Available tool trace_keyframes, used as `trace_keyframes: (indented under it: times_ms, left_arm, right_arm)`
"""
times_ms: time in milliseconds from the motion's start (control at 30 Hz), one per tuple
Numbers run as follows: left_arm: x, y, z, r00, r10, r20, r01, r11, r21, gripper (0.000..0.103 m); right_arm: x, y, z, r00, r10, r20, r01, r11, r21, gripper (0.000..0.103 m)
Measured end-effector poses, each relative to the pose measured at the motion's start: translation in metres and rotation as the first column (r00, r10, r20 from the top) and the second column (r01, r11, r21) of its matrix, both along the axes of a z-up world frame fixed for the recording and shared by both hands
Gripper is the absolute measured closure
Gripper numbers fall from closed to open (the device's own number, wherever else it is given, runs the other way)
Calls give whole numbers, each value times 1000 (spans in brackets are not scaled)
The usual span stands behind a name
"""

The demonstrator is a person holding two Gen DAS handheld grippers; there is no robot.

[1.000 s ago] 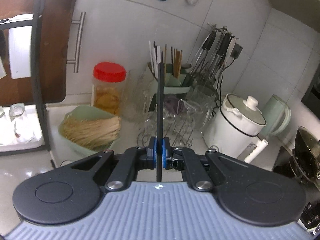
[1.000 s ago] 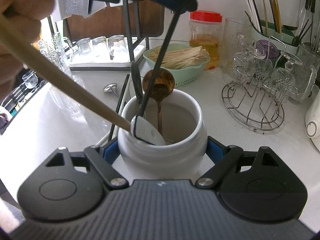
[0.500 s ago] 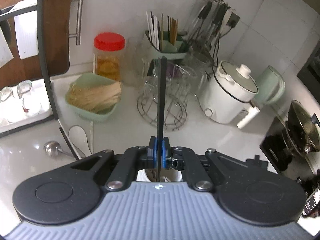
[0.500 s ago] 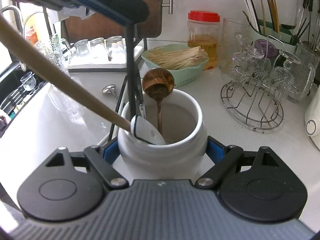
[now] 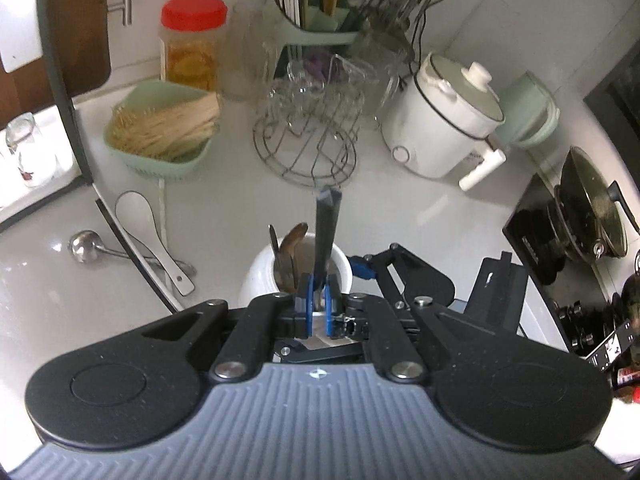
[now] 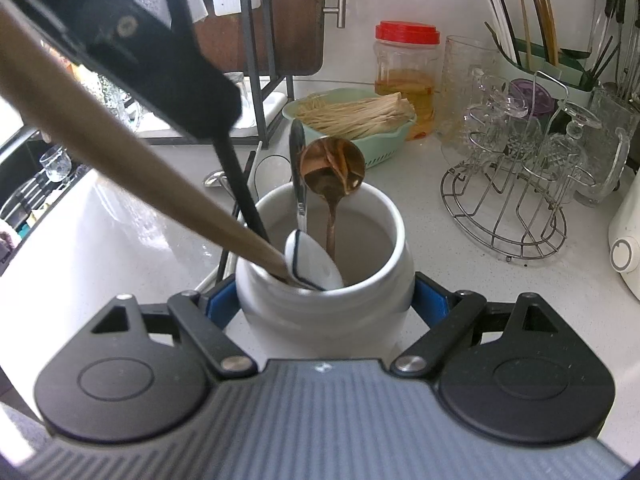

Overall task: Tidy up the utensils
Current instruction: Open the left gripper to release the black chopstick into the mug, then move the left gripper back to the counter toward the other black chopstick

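My right gripper [image 6: 326, 304] is shut on a white ceramic jar [image 6: 324, 312] standing on the counter. The jar holds a copper spoon [image 6: 332, 168], a steel utensil [image 6: 298, 168], a white spatula head [image 6: 312, 260] on a wooden handle, and a black utensil handle [image 6: 240, 188]. My left gripper [image 5: 317, 308] hovers above the jar [image 5: 260, 276] and is shut on the black utensil [image 5: 326, 232], whose lower end is inside the jar. A white spoon [image 5: 148, 232], a steel ladle [image 5: 84, 248] and black chopsticks [image 5: 132, 256] lie on the counter to the left.
A green basket of noodles [image 5: 160, 136], a red-lidded jar [image 5: 192, 44], a wire glass rack [image 5: 308, 136], a white cooker [image 5: 444, 120] and a chopstick holder [image 5: 316, 16] stand at the back. A stove with pans [image 5: 588, 208] is to the right. A dark rack post [image 5: 60, 72] stands left.
My left gripper has tipped downward over the jar and lowered the black utensil into it. The right gripper and the jar have stayed put.
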State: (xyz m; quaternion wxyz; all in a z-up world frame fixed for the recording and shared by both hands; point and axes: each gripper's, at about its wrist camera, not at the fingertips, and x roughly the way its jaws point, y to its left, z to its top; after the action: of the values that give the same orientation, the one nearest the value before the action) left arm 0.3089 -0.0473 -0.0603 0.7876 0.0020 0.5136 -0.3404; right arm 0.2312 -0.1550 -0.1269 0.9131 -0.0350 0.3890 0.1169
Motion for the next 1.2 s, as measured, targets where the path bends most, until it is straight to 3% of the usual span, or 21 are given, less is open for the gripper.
trace_keyframes:
  times_ms: [233,467,567,633,933,1200]
  left_arm:
    - [7,-4,-8,999,-7,-48,7,1000,4,97]
    - [7,-4,3,1000,-7,-21,7,1000,-4,96]
    - [6,-1,6,1000,5,-22,-5,1000,-13,83]
    - [4,1,9,1000,15,-12,-16,1000,-20,68]
    - [-10,17,30,995,76,58,-73,996,-48,55]
    - [-24,35,36,978,152,143,-147,988,-44,53]
  right_arm:
    - [-1,0,0,1000,4,4,-4,1000,-2,12]
    - [-1,1,0,1000,2,6,-2,1000,-4,12]
    - [-1,1,0,1000,2,5,-2,1000,-4,12]
    - [-1,1,0,1000,2,5,-2,1000,-5,12]
    - [0,2,0,1000,-5,1,5,1000,-8,12]
    - [1,2,0,1000,-14,-2,14,1000,-5,12]
